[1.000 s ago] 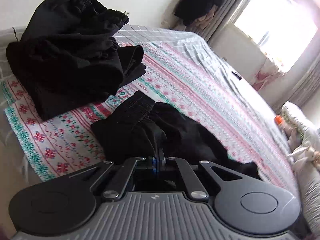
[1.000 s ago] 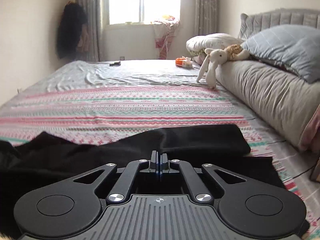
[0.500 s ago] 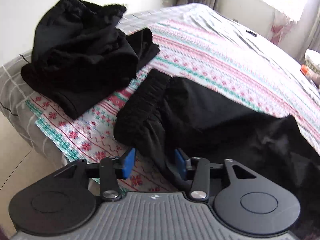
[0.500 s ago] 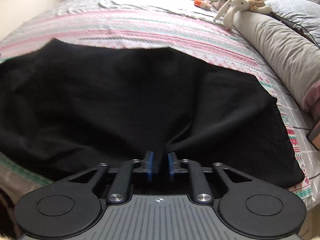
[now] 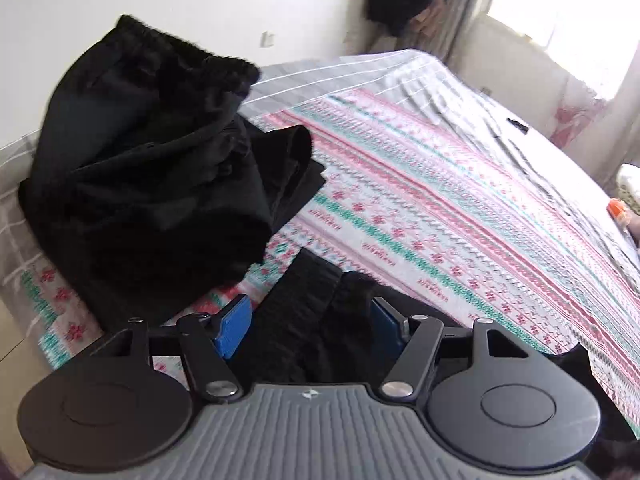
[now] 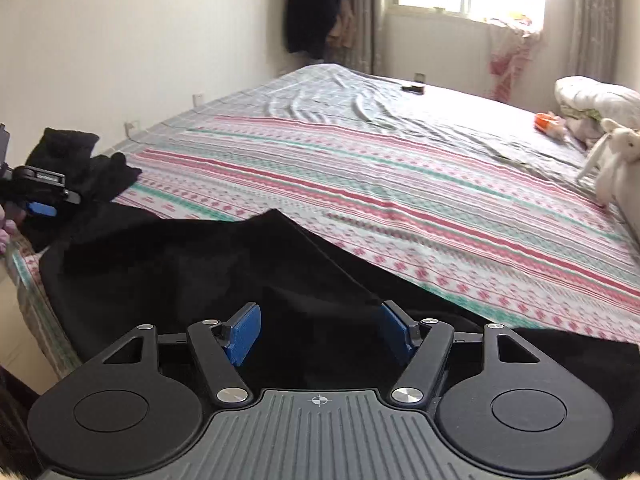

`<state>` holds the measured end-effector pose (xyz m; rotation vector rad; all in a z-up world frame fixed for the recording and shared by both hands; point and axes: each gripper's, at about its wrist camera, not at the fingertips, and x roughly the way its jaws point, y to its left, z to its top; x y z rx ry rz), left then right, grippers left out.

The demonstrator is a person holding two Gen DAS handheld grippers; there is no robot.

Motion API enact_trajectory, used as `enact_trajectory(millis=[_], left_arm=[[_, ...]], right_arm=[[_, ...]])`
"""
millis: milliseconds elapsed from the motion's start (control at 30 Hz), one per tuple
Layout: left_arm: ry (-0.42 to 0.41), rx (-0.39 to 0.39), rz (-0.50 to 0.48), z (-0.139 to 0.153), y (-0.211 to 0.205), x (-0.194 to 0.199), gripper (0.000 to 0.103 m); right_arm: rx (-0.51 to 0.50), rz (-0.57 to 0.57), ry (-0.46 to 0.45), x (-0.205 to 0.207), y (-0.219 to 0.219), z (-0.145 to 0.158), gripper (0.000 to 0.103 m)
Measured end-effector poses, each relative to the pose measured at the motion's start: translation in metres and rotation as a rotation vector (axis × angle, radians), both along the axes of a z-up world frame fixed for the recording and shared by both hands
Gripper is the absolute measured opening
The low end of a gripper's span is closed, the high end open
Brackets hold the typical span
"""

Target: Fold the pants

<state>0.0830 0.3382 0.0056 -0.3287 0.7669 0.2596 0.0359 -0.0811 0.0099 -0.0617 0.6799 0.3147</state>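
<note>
Both tools just opened, left tool [image 5: 310, 326] and right tool [image 6: 320, 334] wide, released pants [image 6: 208, 268]

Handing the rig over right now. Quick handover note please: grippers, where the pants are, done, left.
Left gripper: open, jaws just been opening, waistband between the pads but not pinched.
Right gripper: open, just been opening, over black cloth, nothing gripped.
Pants: flat on the near edge of the bed, waistband at the left end.
Pile of black clothes sits beyond, left.
Done: pants laid down and released.
Left: how far folded is unclear; check, finish folding.
</note>
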Motion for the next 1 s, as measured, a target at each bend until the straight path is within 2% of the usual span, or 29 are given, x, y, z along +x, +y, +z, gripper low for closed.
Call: enact_trajectory(millis=[100, 200, 367, 433, 533, 667, 700, 833, 1000], left_arm=[[0.029, 0.03, -0.062, -0.011, -0.005, 0.01, 0.083], [0.033, 0.072, -0.076, -0.019, -0.003, 0.014, 0.081], [0.068, 0.036, -0.039, -0.029, 0.01, 0.022, 0.08], [0.074, 0.02, -0.025, -0.031, 0.011, 0.024, 0.08], [0.086, 0.012, -0.014, -0.034, 0.011, 0.029, 0.08], [0.095, 0.004, -0.001, -0.038, 0.009, 0.034, 0.08], [0.096, 0.002, 0.002, -0.039, 0.01, 0.035, 0.08], [0.1, -0.01, 0.011, -0.04, 0.012, 0.038, 0.08], [0.104, -0.01, 0.018, -0.04, 0.011, 0.04, 0.08]], right_arm=[[0.03, 0.085, 0.046, 0.043, 0.019, -0.007, 0.063], [0.053, 0.102, 0.102, 0.088, 0.031, -0.021, 0.059], [-0.024, 0.12, 0.189, 0.14, 0.038, -0.049, 0.055], [-0.061, 0.136, 0.21, 0.152, 0.032, -0.056, 0.055], [-0.049, 0.178, 0.261, 0.166, 0.019, -0.062, 0.054], [0.025, 0.25, 0.347, 0.183, 0.016, -0.071, 0.035], [0.044, 0.268, 0.359, 0.186, 0.018, -0.072, 0.034], [0.082, 0.315, 0.385, 0.201, 0.033, -0.079, 0.034], [0.13, 0.32, 0.383, 0.218, 0.05, -0.081, 0.034]])
